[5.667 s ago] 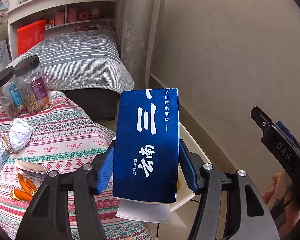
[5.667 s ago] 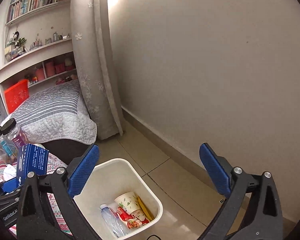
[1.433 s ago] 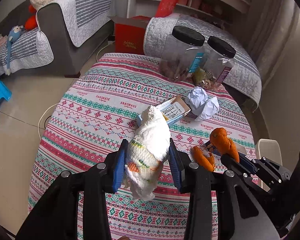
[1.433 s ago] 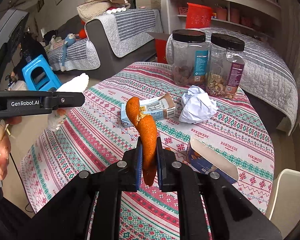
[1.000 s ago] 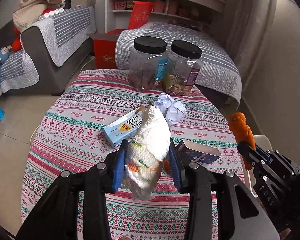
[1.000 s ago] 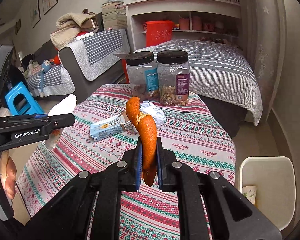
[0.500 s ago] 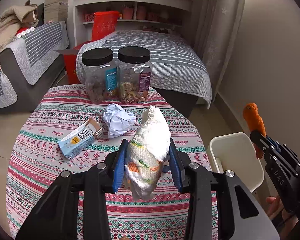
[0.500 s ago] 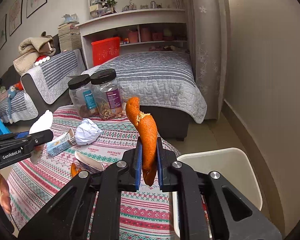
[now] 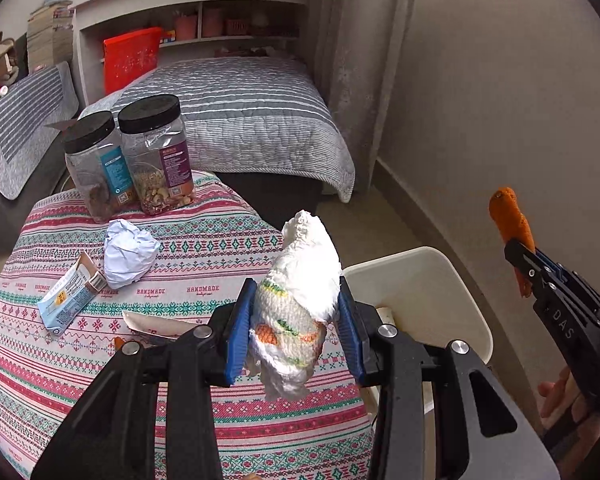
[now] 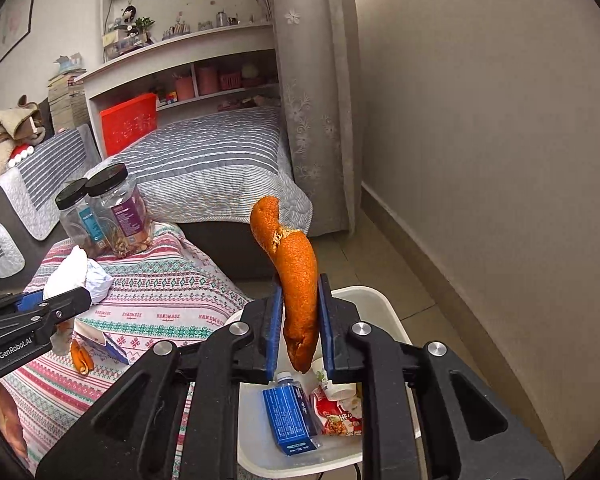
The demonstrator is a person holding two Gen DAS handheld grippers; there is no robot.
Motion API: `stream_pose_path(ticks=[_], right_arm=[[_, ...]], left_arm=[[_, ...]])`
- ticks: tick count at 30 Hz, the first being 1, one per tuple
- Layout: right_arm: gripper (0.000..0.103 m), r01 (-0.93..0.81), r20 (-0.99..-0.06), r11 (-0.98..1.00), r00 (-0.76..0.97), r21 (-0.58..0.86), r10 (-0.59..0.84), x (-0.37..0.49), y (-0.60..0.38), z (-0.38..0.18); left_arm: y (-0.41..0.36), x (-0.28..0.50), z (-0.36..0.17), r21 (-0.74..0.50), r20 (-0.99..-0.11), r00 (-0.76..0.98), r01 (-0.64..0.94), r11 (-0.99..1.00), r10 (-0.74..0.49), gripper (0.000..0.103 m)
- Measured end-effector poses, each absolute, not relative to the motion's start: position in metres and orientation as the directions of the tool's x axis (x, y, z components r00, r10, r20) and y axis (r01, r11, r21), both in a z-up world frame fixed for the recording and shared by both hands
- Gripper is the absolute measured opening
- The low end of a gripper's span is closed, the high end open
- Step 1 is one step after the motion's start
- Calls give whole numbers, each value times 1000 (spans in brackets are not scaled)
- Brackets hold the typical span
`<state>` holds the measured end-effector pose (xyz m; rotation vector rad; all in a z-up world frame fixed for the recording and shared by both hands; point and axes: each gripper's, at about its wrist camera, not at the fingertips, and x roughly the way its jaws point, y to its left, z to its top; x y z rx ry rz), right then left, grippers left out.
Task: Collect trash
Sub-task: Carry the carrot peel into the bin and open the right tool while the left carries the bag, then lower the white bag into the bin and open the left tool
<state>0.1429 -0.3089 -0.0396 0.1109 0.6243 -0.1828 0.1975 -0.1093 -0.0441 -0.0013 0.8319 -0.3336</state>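
My left gripper is shut on a crumpled white paper cup with orange and green print, held over the table's right edge beside the white trash bin. My right gripper is shut on a long orange peel, held above the bin. The bin holds a blue box, a red wrapper and a plastic bottle. The right gripper also shows in the left wrist view.
On the patterned tablecloth lie a crumpled white paper ball, a small carton, another orange peel and an open box. Two black-lidded jars stand at the back. A bed and the wall lie beyond.
Both grippers have swung right from over the table toward the bin, still holding the cup and the peel. The right gripper now hangs over the bin opening.
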Motion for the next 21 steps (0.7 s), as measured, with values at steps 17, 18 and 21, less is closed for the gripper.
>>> stream_pose_path(ticks=[17,18,21], right_arm=[[96,528,-475,849,749,7,-461,93,-390,-28],[96,536,-476,844,744,5,-470,91,-393,-28],[96,550,-472,835,734,-9,-488,90,-398,-28]], left_arm=[[-214,191,-45,-211,-700,535,476,854,-472,47],[-219,189,-44,-220,-697,531,482,848,-482,56],[-223,185,-40,-218,-683,548,478,851,-483,67]])
